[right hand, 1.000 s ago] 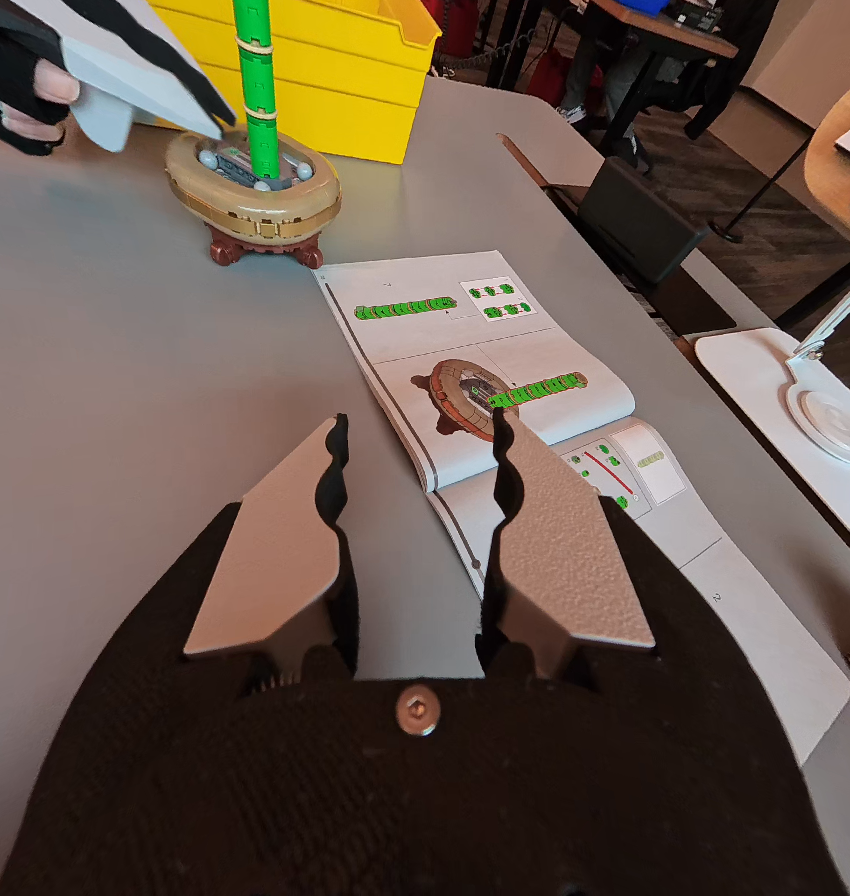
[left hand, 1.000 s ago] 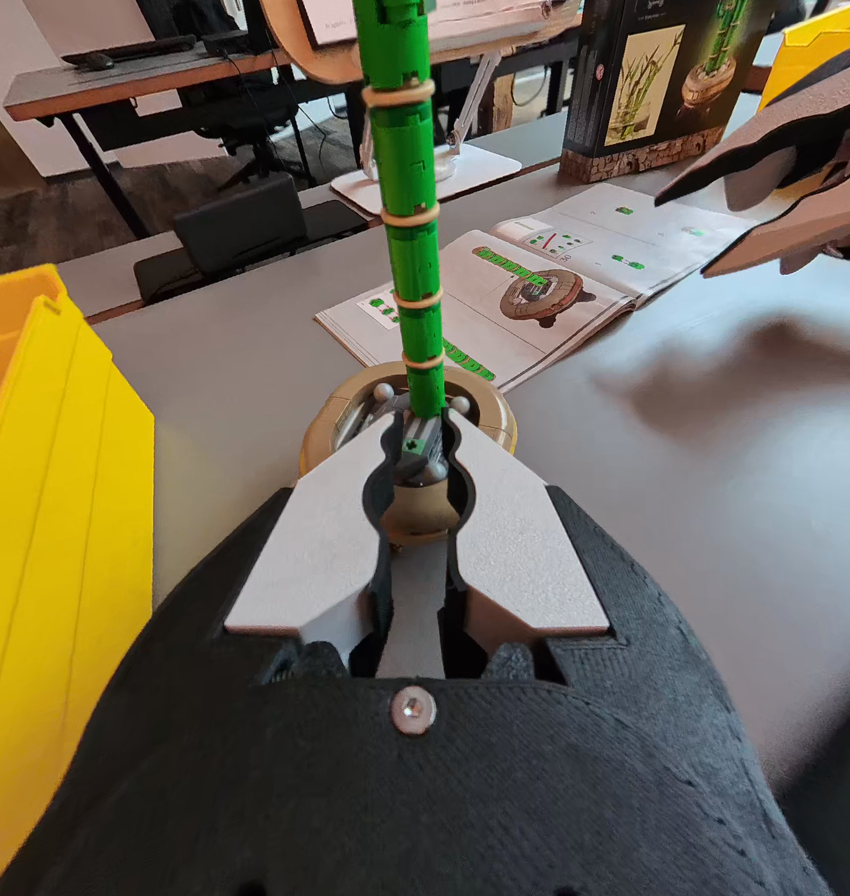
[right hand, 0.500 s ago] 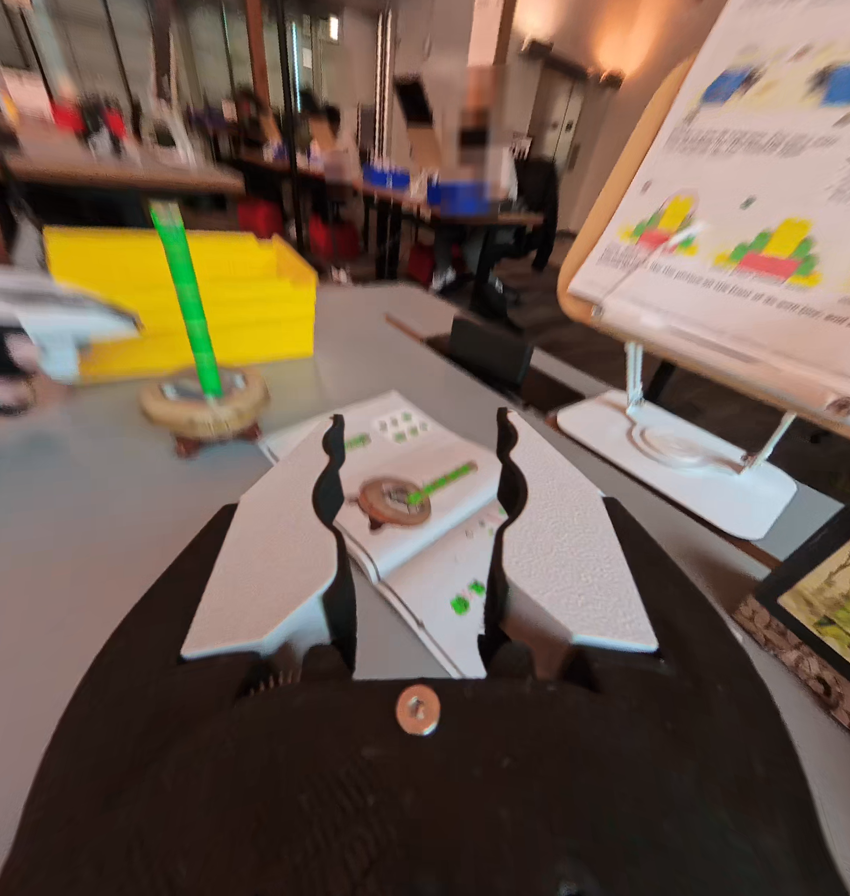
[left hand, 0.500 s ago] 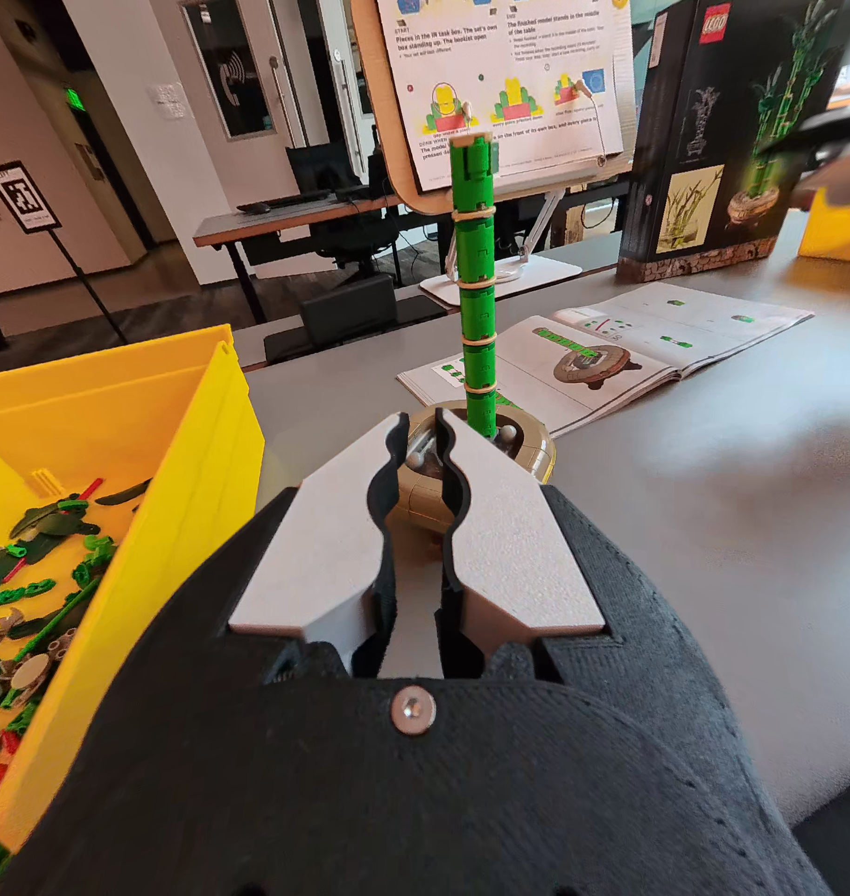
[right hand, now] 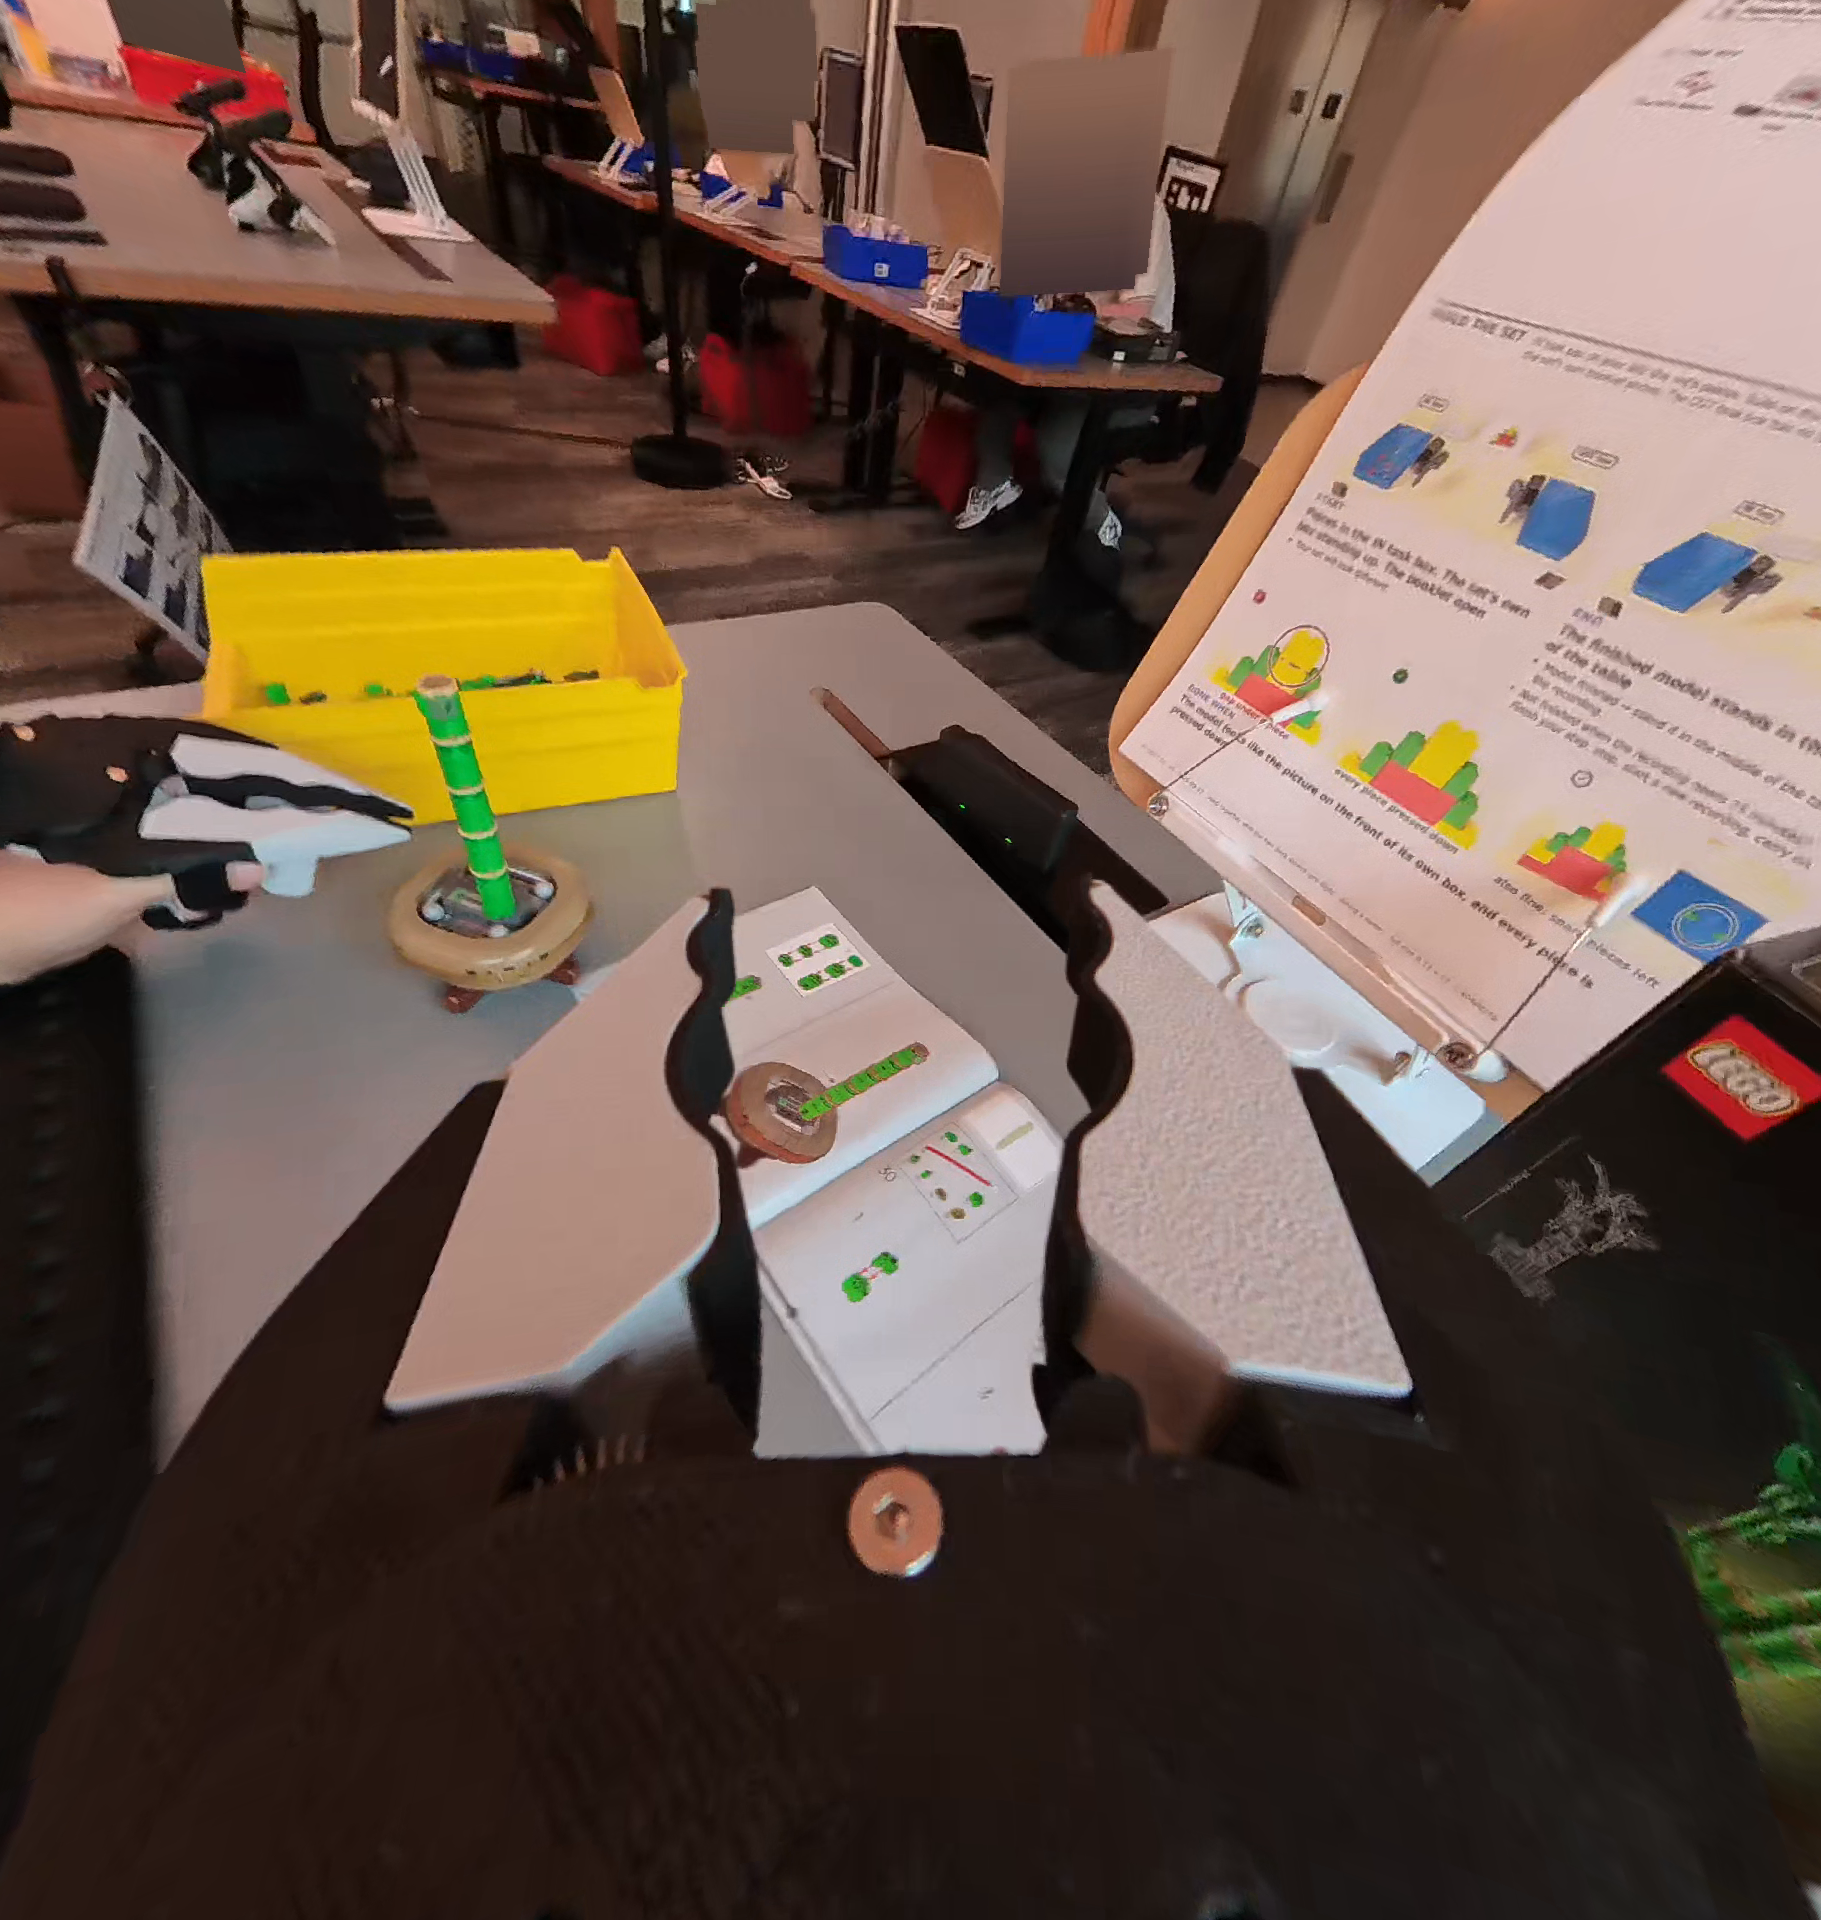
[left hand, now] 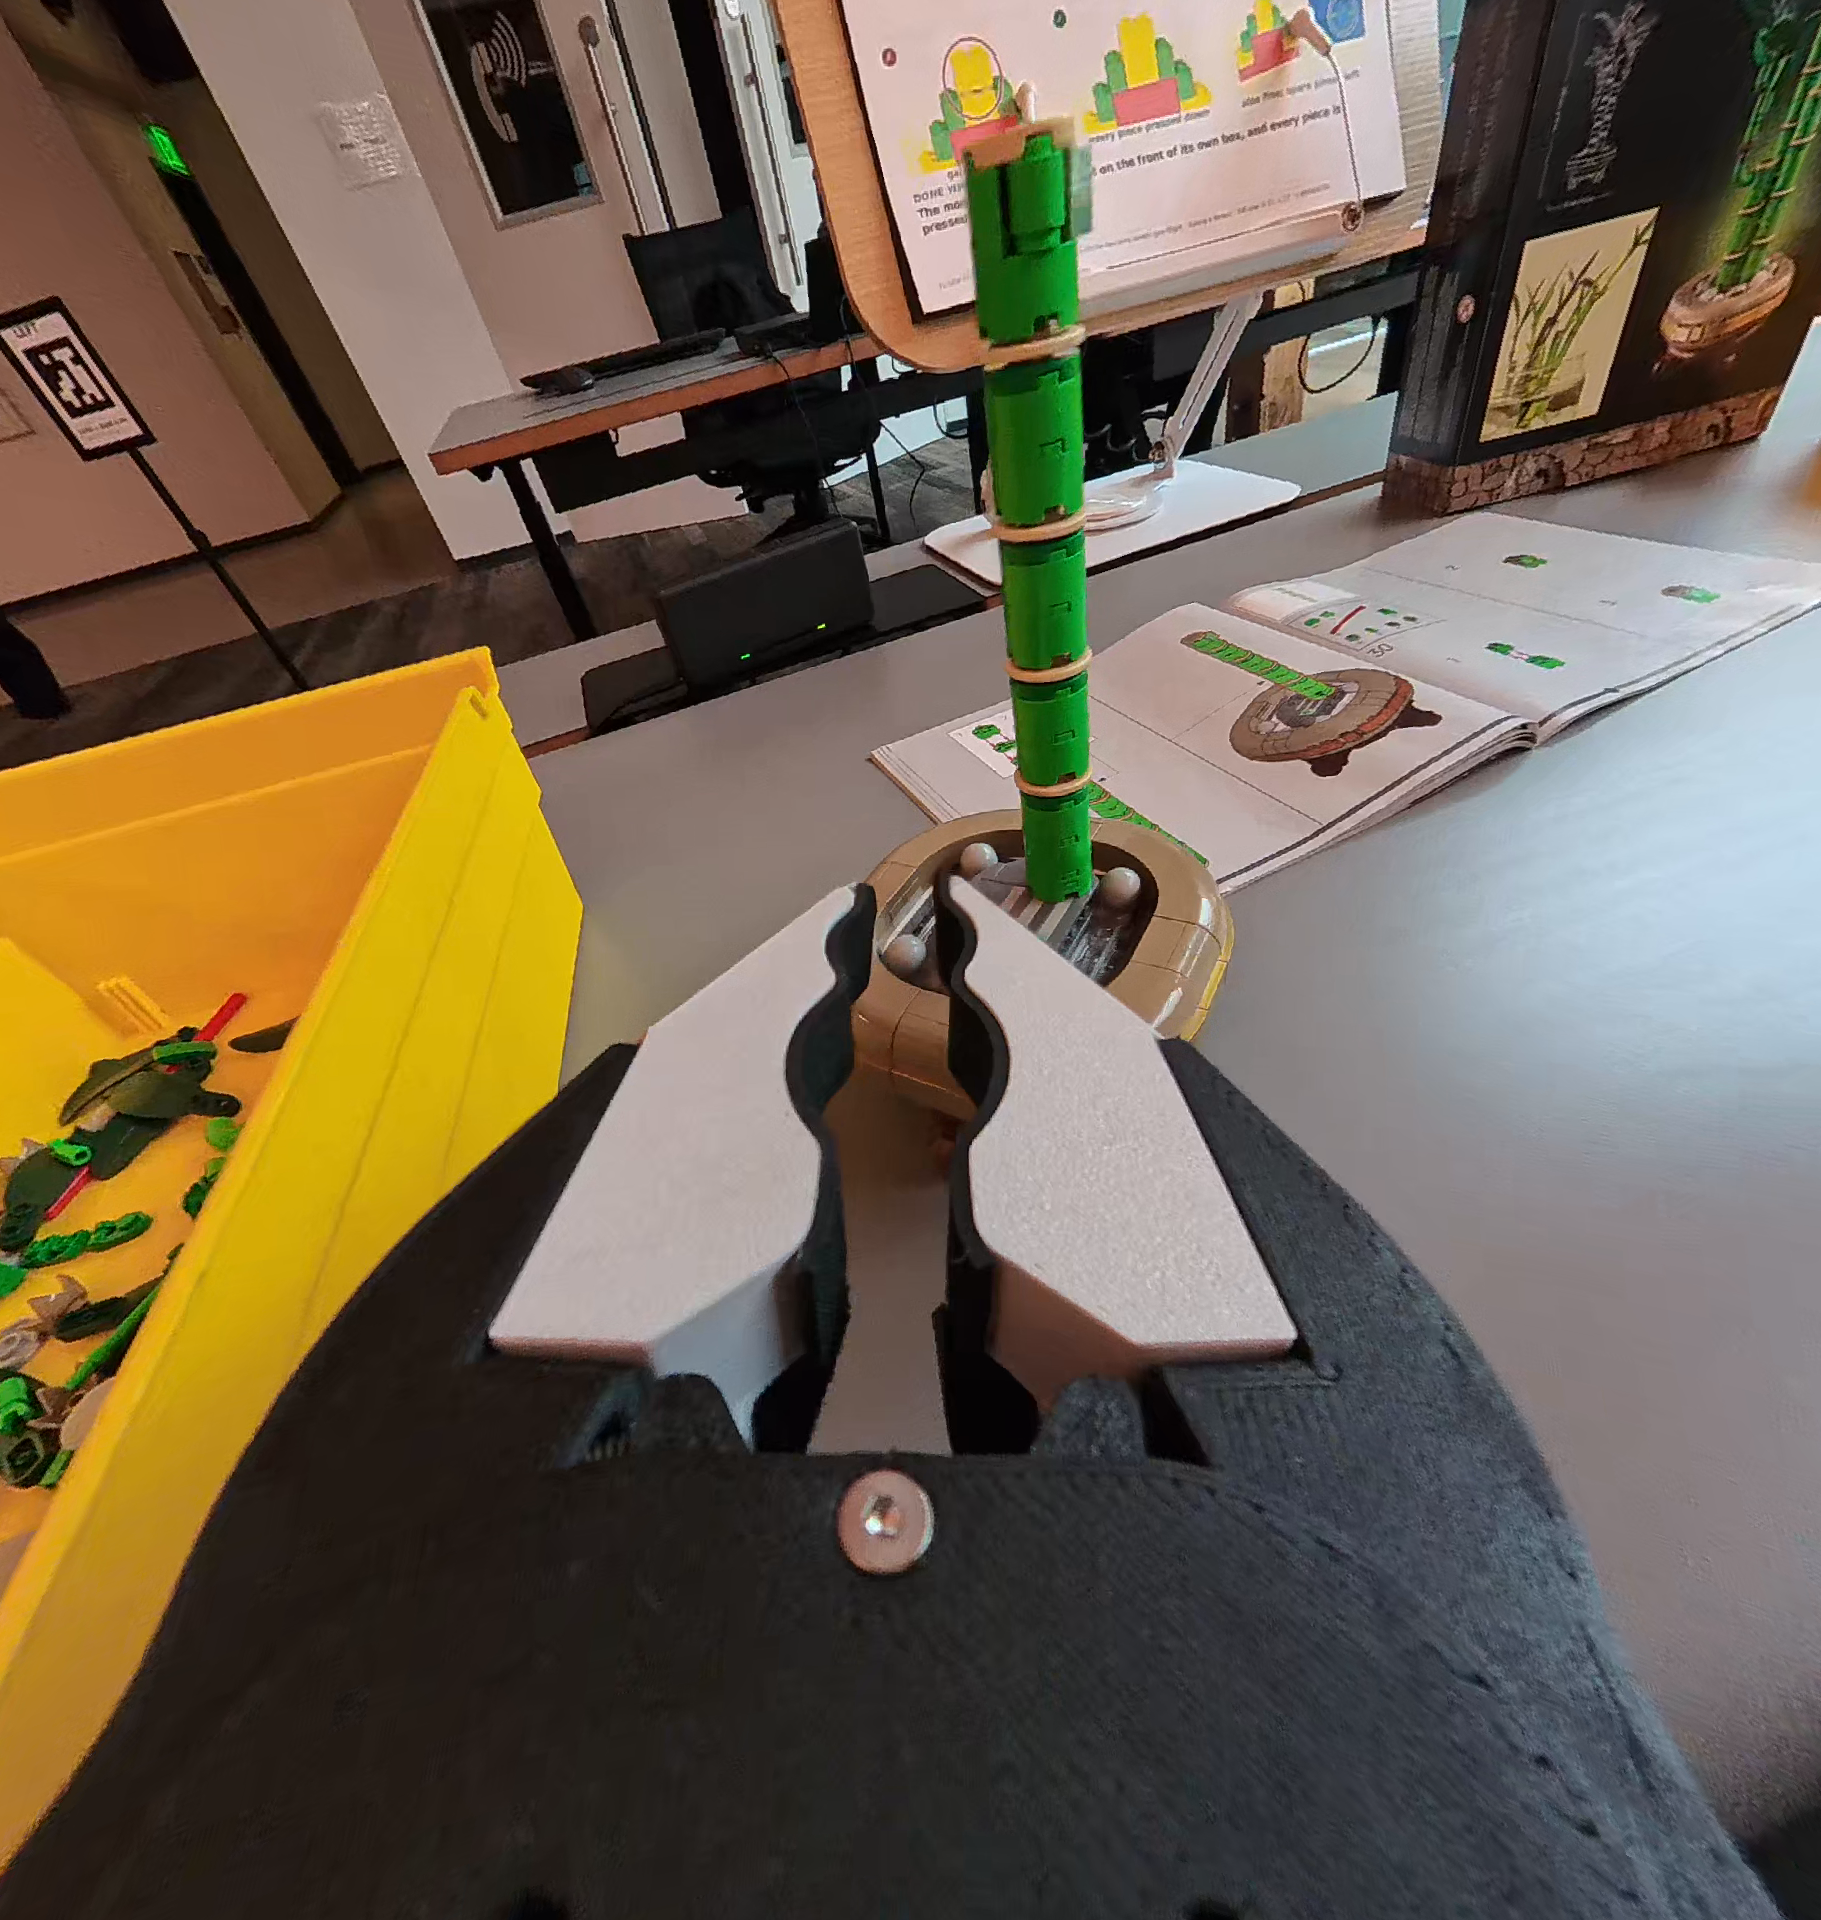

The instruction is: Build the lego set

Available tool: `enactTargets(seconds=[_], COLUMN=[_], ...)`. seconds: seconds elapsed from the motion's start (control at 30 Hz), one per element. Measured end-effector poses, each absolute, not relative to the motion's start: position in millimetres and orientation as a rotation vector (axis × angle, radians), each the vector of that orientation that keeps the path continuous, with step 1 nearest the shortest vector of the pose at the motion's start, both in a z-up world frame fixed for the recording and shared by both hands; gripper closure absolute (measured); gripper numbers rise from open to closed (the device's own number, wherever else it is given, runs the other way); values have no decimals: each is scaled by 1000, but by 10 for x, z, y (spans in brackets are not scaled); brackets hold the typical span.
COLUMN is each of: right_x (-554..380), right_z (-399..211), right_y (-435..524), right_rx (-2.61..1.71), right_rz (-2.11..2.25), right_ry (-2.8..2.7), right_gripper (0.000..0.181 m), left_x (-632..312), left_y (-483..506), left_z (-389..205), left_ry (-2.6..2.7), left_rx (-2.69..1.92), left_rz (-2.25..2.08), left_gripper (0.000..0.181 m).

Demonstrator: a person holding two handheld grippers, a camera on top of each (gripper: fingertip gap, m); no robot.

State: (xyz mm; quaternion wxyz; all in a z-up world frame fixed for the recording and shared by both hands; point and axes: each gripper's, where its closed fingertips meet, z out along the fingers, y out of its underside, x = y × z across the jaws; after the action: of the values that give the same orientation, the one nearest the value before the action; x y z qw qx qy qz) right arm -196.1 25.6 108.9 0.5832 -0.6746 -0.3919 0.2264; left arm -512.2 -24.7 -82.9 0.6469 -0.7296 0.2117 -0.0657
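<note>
- The grey bench point(left hand: 1508, 1091) carries the whole job: model, parts and guide are all laid out ahead of both sets of jaws.
- A yellow parts bin point(left hand: 386, 935), just left of the left jaws, holds loose green and grey pieces, likely parked there for short reaches.
- The set's dark box point(left hand: 1612, 260) stands upright far ahead and to the right of the left jaws, its picture facing the builder, apparently as a reference.
- The instruction booklet point(right hand: 885, 1091) lies open directly beyond the right jaws, seen through their gap, probably so the current step can be read.
- The tan round base point(left hand: 1176, 935) sits on the bench just past the left jaw tips, with the green bamboo stalk point(left hand: 1041, 623) planted upright in it and rising above them.
- The left gripper point(left hand: 906, 904) is held low and level, pointing at the base; its jaws are narrowed to a slim gap and grip nothing, close to the base's near rim.
- The right gripper point(right hand: 895, 914) hovers raised above the booklet, well apart from the model, tipped downward; its jaws are spread wide and empty.
</note>
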Motion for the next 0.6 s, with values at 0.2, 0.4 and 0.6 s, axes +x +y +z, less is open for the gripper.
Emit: enactTargets(seconds=[0.2, 0.4, 0.6], right_x=[-1943, -1978, -2029], right_z=[761, 637, 607], right_y=[625, 708, 696], right_rx=[-1660, -1665, -1637], right_rz=[437, 418, 385], right_ry=[-972, -1035, -1092], right_gripper=[114, 110, 109], left_x=[-5092, -5021, -4984], left_y=[-209, -232, -205], left_z=[-871, -888, -922], left_ry=[508, 574, 590], left_rx=[-1675, -1663, -1673], left_rz=[-125, -64, -96], left_gripper=[172, 172, 172])
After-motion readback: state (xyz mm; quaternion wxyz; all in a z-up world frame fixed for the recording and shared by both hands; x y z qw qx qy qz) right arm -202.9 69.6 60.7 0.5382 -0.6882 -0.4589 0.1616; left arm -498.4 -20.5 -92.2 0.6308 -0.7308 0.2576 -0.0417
